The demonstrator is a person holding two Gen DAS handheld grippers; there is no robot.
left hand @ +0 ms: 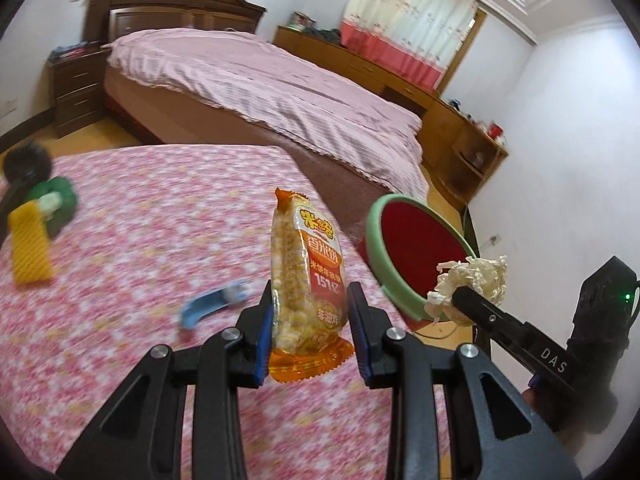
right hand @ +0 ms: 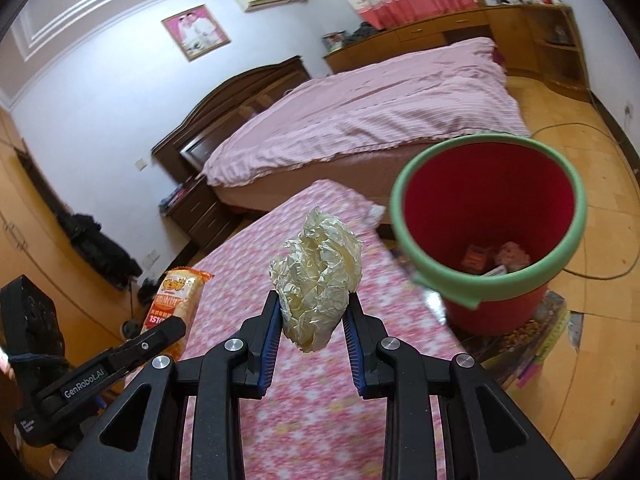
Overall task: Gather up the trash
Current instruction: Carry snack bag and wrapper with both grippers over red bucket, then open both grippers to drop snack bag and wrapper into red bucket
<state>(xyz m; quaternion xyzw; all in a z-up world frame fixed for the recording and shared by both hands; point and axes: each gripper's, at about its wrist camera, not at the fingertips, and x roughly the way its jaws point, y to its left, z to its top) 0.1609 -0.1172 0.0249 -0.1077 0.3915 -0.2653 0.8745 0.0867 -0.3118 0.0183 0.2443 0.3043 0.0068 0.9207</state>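
Blue-padded jaws of the left gripper (left hand: pixel 310 312) are clamped on the lower half of a snack packet (left hand: pixel 306 280), which stands upright between the pads with its orange crimped seal hanging below them; gripping low on the body leaves the upper part free, so the packet should fall clear once the jaws part. The right gripper (right hand: pixel 310 312) is likewise clenched, here on a crumpled paper ball (right hand: pixel 316 280), squeezed at its middle so the loose folds bulge above and below the pads. Both items are held in the air above a bench covered with a pink floral cloth (left hand: pixel 140 240), not resting on it. A red bin with a green rim (right hand: pixel 488 216) stands on the floor just beside the far corner of the bench, ahead and to the right of both grippers; some discarded items already lie at its bottom. The grippers are side by side and angled toward the bin's open mouth, which suggests that both loads are being carried there for one drop. Neither load is over the rim yet, so the release step is judged not yet due. On the cloth remain a yellow foam net sleeve (left hand: pixel 30 244), a green object (left hand: pixel 60 200) beside it, and a blue item (left hand: pixel 212 304) blurred too much to identify; these may be further trash to collect. A bed with a pink striped cover (left hand: pixel 260 88) lies beyond the bench.
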